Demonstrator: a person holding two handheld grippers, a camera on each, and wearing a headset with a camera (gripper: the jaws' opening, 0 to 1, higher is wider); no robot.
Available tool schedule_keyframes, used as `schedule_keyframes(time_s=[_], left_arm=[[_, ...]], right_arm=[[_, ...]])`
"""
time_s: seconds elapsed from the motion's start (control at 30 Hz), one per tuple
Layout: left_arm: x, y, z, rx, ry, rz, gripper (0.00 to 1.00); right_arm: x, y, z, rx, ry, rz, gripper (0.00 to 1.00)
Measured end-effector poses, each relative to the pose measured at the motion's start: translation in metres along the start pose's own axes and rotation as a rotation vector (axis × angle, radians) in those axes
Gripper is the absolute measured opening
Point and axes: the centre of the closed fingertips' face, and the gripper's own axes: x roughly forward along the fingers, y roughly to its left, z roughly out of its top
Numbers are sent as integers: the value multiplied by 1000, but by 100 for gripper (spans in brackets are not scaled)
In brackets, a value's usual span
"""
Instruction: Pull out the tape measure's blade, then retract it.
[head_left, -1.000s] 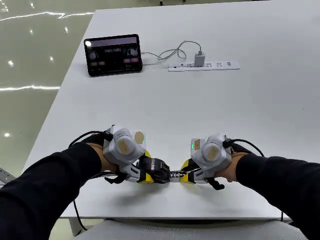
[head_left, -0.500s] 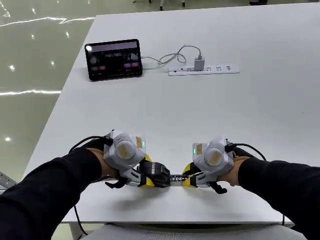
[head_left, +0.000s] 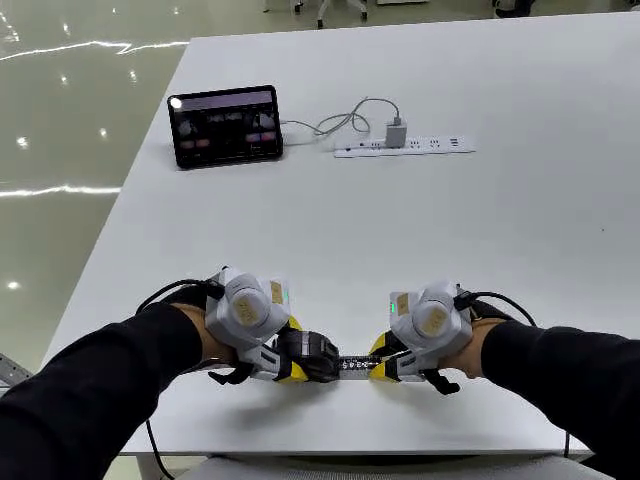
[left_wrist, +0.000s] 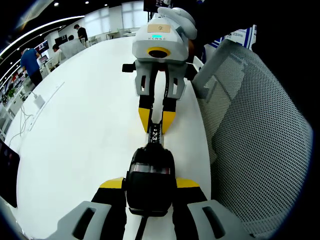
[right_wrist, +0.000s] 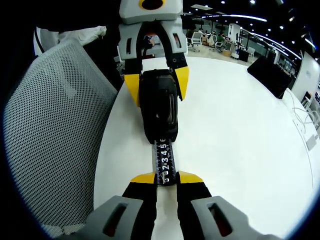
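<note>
The blade (right_wrist: 164, 160) has lengthened slightly. The left gripper (left_wrist: 150, 183) clamps the tape measure (left_wrist: 150, 172) between its jaws; the right gripper (right_wrist: 166, 178) pinches the blade's end between its own.

This looks like an open-plan office or lab hall. A long white bench (head_left: 450, 230) stands on a glossy floor (head_left: 70, 120) that mirrors strip lights. On the bench lie a tablet (head_left: 224, 125) and a power strip (head_left: 405, 147) with a charger plugged in. A mesh office chair (left_wrist: 255, 125) sits at the bench edge. Beyond it are more chairs (right_wrist: 200, 39) and people (left_wrist: 30, 59).
</note>
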Motion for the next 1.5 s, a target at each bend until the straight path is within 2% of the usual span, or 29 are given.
schedule_keyframes(time_s=[0.93,1.5], left_arm=[[0,0,0,-4,0,-1,31],[0,0,0,-5,-1,-2,31]], right_arm=[[-5,0,-7,-3,13,-8,10],[-9,-2,-11,19,17,-13,10]])
